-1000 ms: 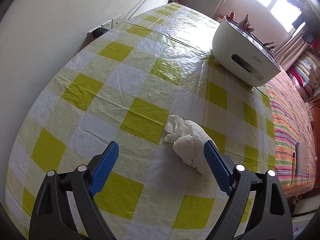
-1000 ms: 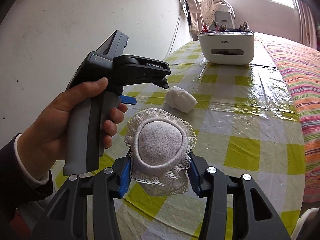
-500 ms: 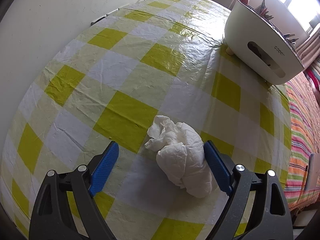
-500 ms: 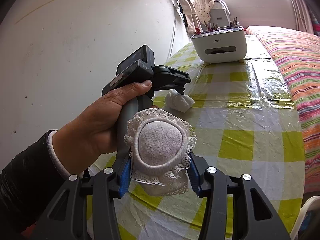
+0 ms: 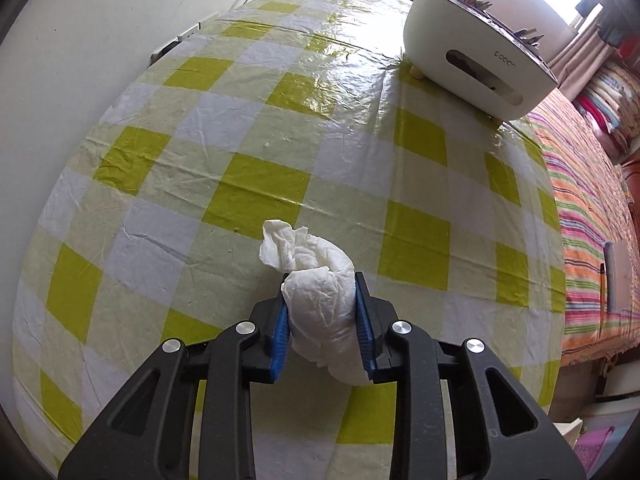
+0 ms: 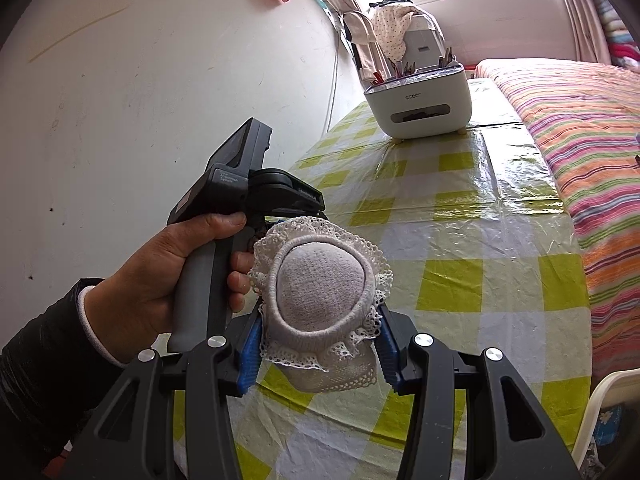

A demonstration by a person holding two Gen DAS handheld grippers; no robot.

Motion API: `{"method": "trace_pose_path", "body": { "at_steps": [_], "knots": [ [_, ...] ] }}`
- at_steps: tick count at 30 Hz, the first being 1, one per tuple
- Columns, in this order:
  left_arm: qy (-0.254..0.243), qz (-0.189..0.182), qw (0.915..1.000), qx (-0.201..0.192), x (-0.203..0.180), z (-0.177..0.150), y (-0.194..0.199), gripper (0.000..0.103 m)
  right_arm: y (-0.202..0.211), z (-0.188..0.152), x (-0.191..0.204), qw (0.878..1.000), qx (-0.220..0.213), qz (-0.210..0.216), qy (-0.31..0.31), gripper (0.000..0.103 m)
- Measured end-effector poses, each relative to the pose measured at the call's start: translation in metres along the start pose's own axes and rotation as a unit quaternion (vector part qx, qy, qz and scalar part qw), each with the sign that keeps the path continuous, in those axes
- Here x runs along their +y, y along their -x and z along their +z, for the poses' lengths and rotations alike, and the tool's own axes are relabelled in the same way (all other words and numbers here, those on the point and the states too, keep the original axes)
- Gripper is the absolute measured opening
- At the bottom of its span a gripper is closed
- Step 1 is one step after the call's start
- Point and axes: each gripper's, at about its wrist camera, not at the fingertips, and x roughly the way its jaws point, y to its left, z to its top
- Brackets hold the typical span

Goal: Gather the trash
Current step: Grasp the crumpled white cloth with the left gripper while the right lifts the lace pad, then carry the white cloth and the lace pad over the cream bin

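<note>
A crumpled white tissue (image 5: 320, 300) lies on the yellow-and-white checked tablecloth (image 5: 256, 196). My left gripper (image 5: 322, 308) is closing on it, and both blue pads press its sides; its loose end sticks out ahead of the fingertips. In the right wrist view my right gripper (image 6: 318, 344) is shut on a grey rolled sock with a white lace cuff (image 6: 320, 292), held above the table. A person's hand (image 6: 168, 280) holds the left gripper's handle (image 6: 208, 276) just left of the sock, which hides the tissue in this view.
A white desktop organiser (image 5: 476, 68) with pens stands at the table's far end, also in the right wrist view (image 6: 420, 104). A striped bedspread (image 6: 580, 128) runs along the right side. The white wall (image 5: 80, 40) borders the table's left edge.
The left gripper's wide-open jaws moved forward around the tissue and then shut on it. The right gripper kept its hold on the sock while shifting slightly.
</note>
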Motion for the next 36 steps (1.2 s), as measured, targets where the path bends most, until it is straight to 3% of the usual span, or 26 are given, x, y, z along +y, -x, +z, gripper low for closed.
{"method": "trace_pose_path", "body": {
  "at_steps": [11,21,29,36],
  "knots": [
    [-0.078,-0.041,0.9958,0.024,-0.004,-0.069,0.027,0.027,0.035,-0.018,-0.005,0.997,-0.064,-0.039,-0.028,0.046],
    [-0.146,-0.082,0.9858,0.007,-0.036,-0.121,0.064,0.028,0.078,-0.04,-0.03,0.987,-0.114,-0.08,-0.078,0.046],
    [-0.158,-0.107,0.9816,-0.011,-0.046,-0.148,0.083,0.028,0.105,-0.061,-0.038,0.979,-0.144,-0.108,-0.097,0.046],
    [-0.17,-0.14,0.9753,-0.001,-0.055,-0.169,0.091,0.028,0.117,-0.069,-0.044,0.974,-0.161,-0.124,-0.097,0.046]
  ]
}}
